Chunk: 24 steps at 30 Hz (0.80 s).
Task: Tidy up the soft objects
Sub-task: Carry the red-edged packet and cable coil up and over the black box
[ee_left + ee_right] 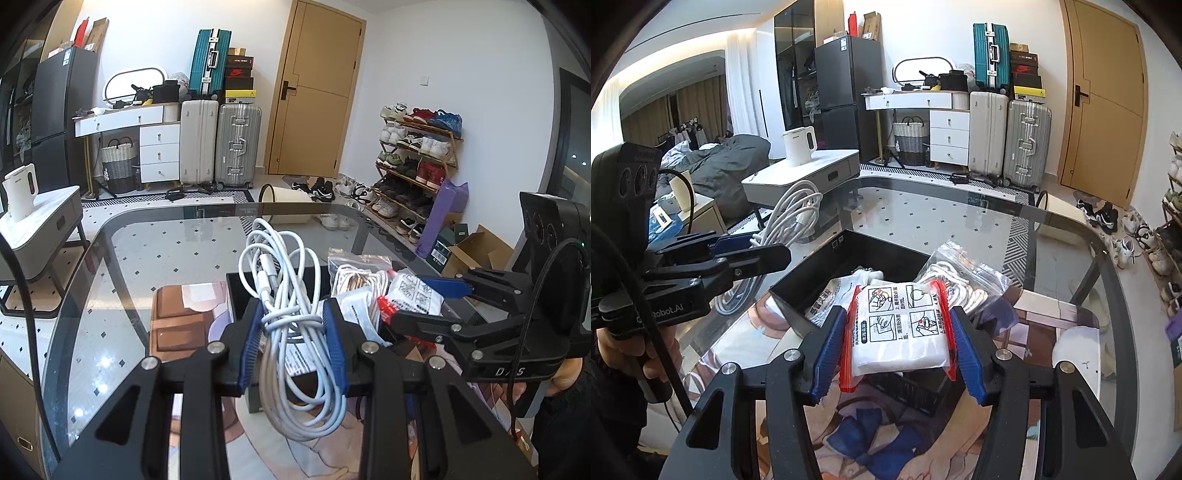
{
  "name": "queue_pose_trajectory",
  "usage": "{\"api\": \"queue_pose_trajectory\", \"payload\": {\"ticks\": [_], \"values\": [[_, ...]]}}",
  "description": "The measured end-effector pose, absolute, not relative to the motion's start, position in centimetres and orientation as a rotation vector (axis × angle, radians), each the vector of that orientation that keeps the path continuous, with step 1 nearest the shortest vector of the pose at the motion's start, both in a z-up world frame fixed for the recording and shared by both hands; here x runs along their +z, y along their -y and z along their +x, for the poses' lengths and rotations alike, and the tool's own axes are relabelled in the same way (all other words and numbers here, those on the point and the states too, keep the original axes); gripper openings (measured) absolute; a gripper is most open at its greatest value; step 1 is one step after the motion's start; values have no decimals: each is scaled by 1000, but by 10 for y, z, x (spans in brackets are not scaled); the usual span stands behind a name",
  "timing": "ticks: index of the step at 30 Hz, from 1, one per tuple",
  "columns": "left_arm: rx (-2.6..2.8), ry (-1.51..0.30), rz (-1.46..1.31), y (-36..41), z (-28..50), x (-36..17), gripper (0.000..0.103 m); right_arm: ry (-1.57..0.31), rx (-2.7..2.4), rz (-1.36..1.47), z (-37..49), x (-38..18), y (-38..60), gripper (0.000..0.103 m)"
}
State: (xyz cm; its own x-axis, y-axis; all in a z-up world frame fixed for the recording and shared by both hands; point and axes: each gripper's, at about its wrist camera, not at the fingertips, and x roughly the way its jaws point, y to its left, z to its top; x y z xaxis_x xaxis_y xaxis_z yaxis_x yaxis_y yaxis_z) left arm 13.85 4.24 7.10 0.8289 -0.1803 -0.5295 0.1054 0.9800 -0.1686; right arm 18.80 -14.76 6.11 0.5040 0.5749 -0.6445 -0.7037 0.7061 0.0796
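Note:
My left gripper (293,328) is shut on a coiled white cable bundle (280,273), which hangs in loops above and below the blue pads; the same white cable bundle (796,210) appears at the left of the right wrist view. My right gripper (899,339) is shut on a white packet with red edges (899,325) printed with instruction pictures. That white packet (413,295) shows in the left wrist view between the right gripper's (413,301) fingers. Both hang over a black tray (849,258) on the glass table (960,221).
A clear zip bag of white cord (964,275) and another white packet (831,299) lie in or beside the tray. A printed mat (886,435) covers the near table. A white side table with a kettle (799,146) stands to the left; suitcases (218,140) and a shoe rack (417,158) lie beyond.

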Motion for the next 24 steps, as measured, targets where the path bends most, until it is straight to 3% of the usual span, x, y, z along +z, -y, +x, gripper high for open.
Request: {"api": "queue_pose_trajectory", "payload": {"ticks": [24], "values": [[-199,-620,-65,-26,192,45,32,-722,745,-339,220,31,118,57]]}}
